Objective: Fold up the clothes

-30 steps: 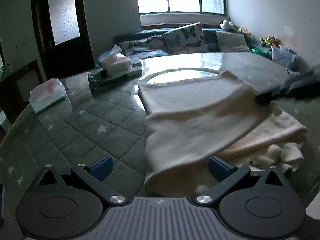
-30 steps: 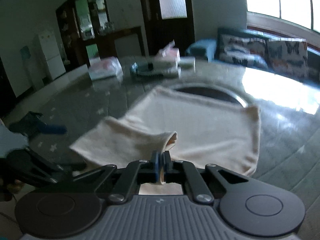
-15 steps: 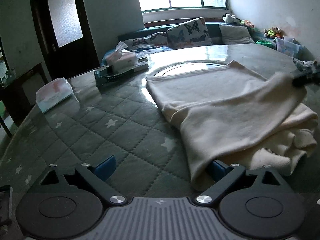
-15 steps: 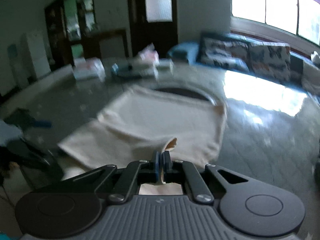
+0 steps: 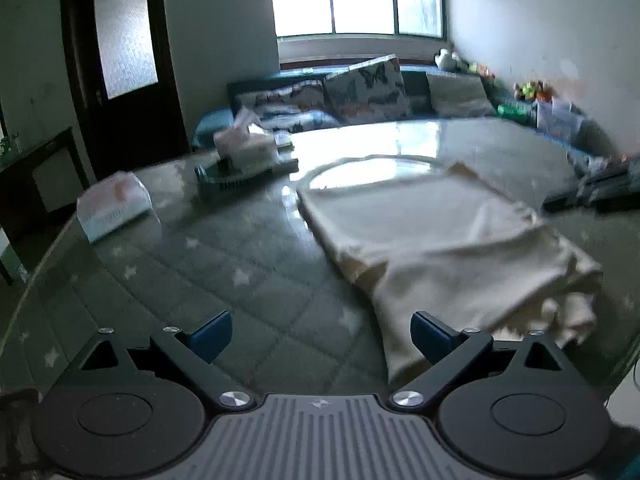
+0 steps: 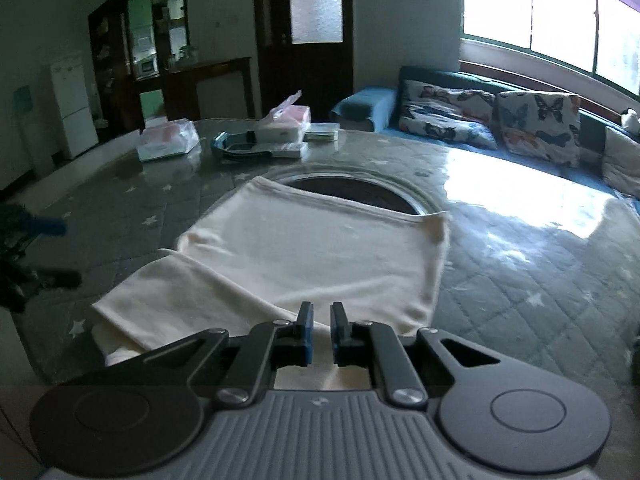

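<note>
Released garment (image 6: pixel 304 256) flat — quilted table (image 6: pixel 520 280), sofa (image 6: pixel 480 120).

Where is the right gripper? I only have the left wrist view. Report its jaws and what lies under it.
Observer: The right gripper has its jaws opening, with a narrow gap and no fabric between the pads.
Operator: Say what is under it.
Observer: The near part of the cream folded cloth, which lies on the grey quilted star-print table cover.
Operator: Describe the room beyond the table.
Observer: A white fridge stands at the far left, beside a dark wooden cabinet.
</note>
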